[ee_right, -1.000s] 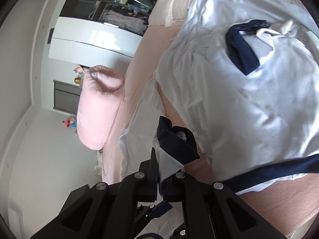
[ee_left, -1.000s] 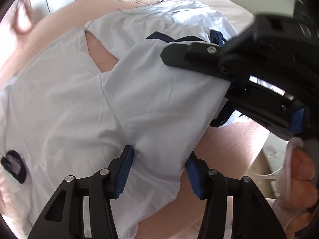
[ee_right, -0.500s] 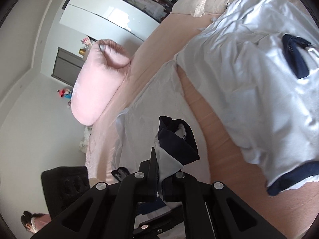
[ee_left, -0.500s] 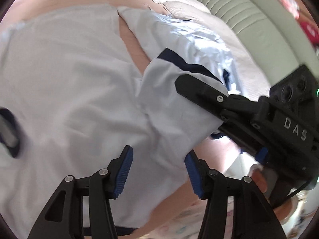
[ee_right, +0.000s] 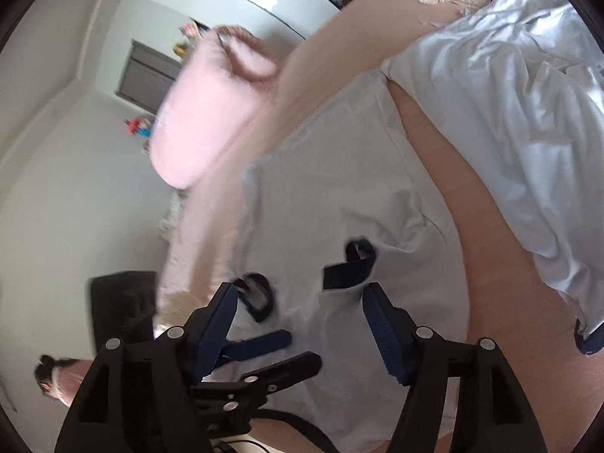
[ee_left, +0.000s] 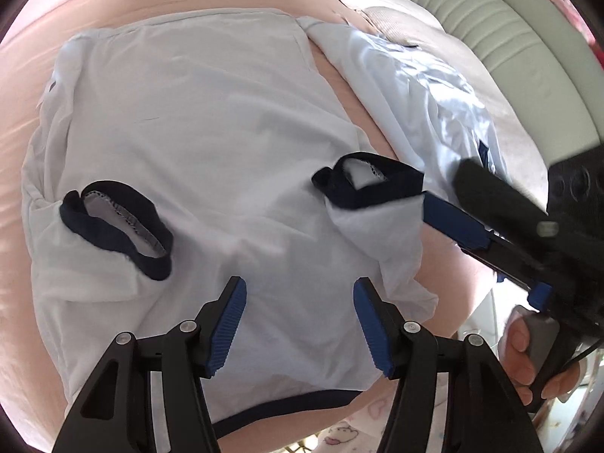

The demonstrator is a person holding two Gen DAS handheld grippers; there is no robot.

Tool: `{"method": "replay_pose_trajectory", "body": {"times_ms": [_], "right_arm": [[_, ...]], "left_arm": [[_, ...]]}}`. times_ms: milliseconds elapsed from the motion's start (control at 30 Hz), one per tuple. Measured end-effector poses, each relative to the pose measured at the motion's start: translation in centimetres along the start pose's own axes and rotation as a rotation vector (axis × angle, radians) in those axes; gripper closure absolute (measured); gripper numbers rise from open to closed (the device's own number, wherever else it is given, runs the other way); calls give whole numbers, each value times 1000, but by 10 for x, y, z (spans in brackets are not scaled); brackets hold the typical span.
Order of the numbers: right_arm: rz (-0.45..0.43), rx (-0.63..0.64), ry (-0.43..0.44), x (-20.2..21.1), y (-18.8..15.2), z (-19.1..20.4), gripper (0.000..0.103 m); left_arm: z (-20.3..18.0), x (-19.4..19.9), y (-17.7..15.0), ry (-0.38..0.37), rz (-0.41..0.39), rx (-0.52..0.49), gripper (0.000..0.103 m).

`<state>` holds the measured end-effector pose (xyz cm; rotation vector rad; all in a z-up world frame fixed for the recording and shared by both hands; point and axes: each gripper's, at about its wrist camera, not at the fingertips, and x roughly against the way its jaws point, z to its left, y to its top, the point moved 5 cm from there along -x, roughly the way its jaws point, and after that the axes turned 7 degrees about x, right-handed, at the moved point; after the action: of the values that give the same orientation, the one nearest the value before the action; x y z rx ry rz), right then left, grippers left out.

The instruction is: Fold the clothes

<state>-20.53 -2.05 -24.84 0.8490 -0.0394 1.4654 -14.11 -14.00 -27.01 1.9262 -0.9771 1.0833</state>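
A white T-shirt with navy trim lies flat on the pink bed, both sleeves folded in onto its body. The left sleeve cuff and the right sleeve cuff show as navy loops. My left gripper is open and empty, hovering over the shirt near its navy hem. My right gripper is open and empty just above the right cuff; it also shows in the left wrist view at the right. The shirt also shows in the right wrist view.
A second white garment with navy trim lies crumpled on the bed beside the shirt; it also shows in the right wrist view. A pink bolster pillow lies at the far side. A padded headboard borders the bed.
My right gripper has opened and let go of the right sleeve, which now lies folded on the shirt. Both grippers have drawn back from the cloth.
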Motion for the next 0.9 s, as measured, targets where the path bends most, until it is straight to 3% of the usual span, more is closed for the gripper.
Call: {"method": "replay_pose_trajectory", "body": {"times_ms": [100, 167, 300, 367, 400, 533, 733, 900], "right_arm": [[-44, -52, 97, 12, 3, -3, 34], [-67, -66, 94, 19, 4, -5, 34], [-74, 18, -140, 37, -6, -13, 34], [-66, 71, -245, 48, -17, -17, 34], [-60, 84, -280, 53, -22, -20, 34], [-48, 63, -342, 67, -39, -37, 34], [-28, 67, -333, 67, -46, -37, 34], [92, 127, -400, 42, -59, -32, 34]], "left_arm": [[8, 6, -7, -22, 7, 35, 46], [2, 2, -4, -44, 21, 41, 46], [-12, -6, -2, -66, 22, 36, 44], [-20, -10, -2, -76, 22, 32, 34], [-24, -12, -1, -81, 21, 31, 34], [-34, -24, 4, -86, -4, 47, 34], [-38, -42, 29, -142, -20, 136, 34], [-39, -48, 35, -133, -31, 109, 35]]}}
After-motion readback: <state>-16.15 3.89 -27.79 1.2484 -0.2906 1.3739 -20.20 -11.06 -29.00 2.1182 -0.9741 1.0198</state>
